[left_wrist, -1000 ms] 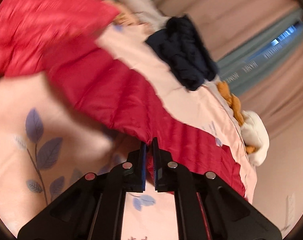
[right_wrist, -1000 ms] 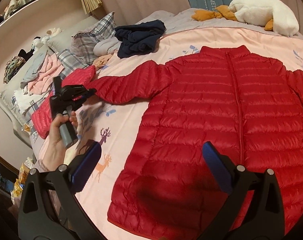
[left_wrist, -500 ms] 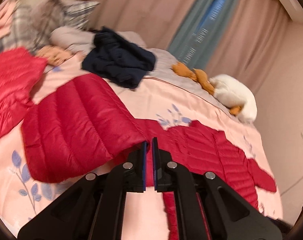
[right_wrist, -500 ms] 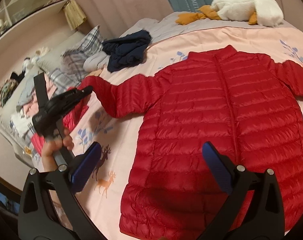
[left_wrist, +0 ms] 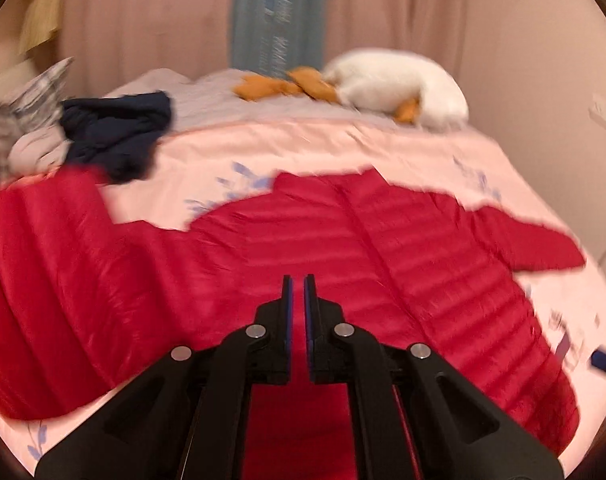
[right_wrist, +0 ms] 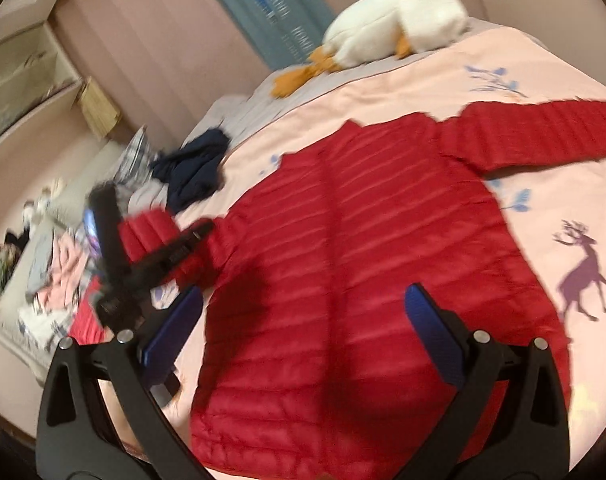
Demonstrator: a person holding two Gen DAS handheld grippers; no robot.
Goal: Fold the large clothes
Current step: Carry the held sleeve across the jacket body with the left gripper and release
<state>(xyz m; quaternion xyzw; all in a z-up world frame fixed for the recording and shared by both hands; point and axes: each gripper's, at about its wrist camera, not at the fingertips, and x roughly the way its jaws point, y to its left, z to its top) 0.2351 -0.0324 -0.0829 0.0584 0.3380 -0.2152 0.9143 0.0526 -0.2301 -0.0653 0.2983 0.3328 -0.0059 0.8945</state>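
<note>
1 red puffer jacket (right_wrist: 343,280) lies front-up on the pink bedspread (right_wrist: 543,216), its quilted left sleeve (left_wrist: 55,280) pinched and lifted by the left gripper (left_wrist: 298,284). The right gripper (right_wrist: 303,308) hovers spread above the hem. 1 navy garment (left_wrist: 119,132) and 1 white plush goose (left_wrist: 395,84) lie near the curtains (left_wrist: 143,12).

The left tool (left_wrist: 297,280) is raised and angled forward, its two fingers drawn almost together with only a thin slit between them. The right tool (right_wrist: 303,300) hangs beside it, fingers spread wide apart, gripping nothing.
</note>
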